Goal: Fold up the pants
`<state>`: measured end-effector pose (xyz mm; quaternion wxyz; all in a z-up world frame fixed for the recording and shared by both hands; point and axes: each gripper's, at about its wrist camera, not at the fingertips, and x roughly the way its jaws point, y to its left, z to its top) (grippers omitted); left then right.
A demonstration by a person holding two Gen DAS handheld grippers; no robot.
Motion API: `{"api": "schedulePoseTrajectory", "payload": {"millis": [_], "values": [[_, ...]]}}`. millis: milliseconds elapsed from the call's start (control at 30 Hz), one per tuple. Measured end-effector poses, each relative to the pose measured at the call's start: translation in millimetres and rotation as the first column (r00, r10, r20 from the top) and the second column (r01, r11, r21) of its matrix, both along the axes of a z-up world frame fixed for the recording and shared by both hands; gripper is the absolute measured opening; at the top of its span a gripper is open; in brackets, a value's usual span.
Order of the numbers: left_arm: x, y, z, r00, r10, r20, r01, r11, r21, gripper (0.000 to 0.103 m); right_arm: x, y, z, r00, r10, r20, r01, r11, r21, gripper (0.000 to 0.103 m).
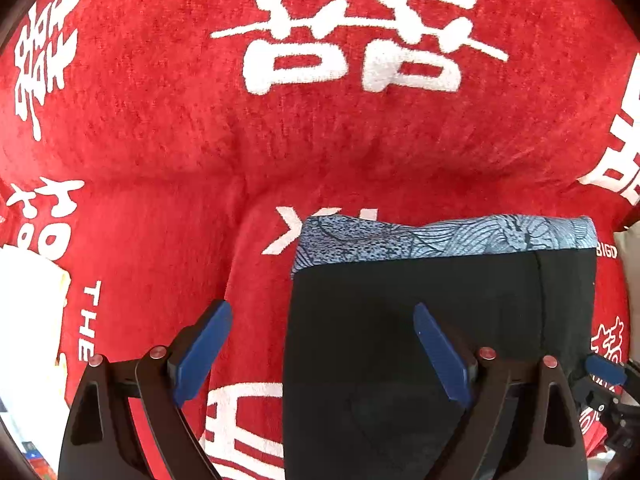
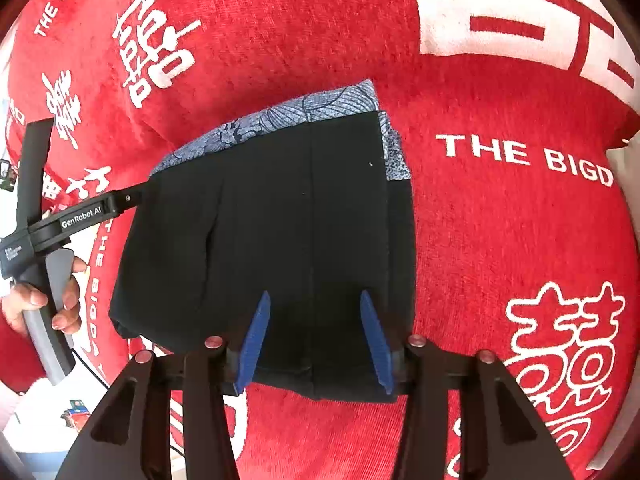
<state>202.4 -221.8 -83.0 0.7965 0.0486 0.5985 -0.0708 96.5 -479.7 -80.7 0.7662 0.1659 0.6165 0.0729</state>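
pants (image 2: 280, 232): folded black bundle, patterned waistband toward frame top
surface: red blanket (image 2: 500, 240), white characters
left gripper (image 1: 324, 354): spread wide, holding nothing
right gripper (image 2: 316, 340): parted over pants hem

Both wrist views look closely down, sharing the pants (image 1: 420, 320) (image 2: 280, 220).

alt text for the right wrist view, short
Folded black pants with a blue patterned band lie on a red blanket printed with white characters. The right claw hovers open over their near edge; the left claw's tip meets their left side.
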Motion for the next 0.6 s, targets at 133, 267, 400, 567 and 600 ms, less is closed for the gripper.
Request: {"api": "schedulePoseTrajectory", "payload": {"millis": [133,267,400,567,600], "values": [[-1,0,0,1.0,-0.015,-0.009,0.015,1.0,-0.024,0.093,0,-9,7,1.0,-0.008,0.0,0.008,1.0,0.009,0.062],[0,1,-2,0.999,-0.023,-0.022,0.022,0.998,-0.067,0.093,1,-22,11,1.0,-0.021,0.001,0.021,1.0,0.007,0.064],[-2,0,1,0.999,-0.041,-0.022,0.038,0.993,-0.114,0.093,1,-31,11,0.999,-0.036,-0.01,0.036,0.999,0.016,0.067],[-1,6,-1,0.994,-0.053,-0.091,0.033,0.977,-0.211,0.102,1,-38,7,0.999,-0.045,-0.019,0.046,0.998,0.033,0.073],[-1,8,-1,0.994,-0.055,-0.095,0.032,0.974,-0.224,0.102,1,-41,7,0.999,-0.043,-0.019,0.044,0.998,0.037,0.074]]}}
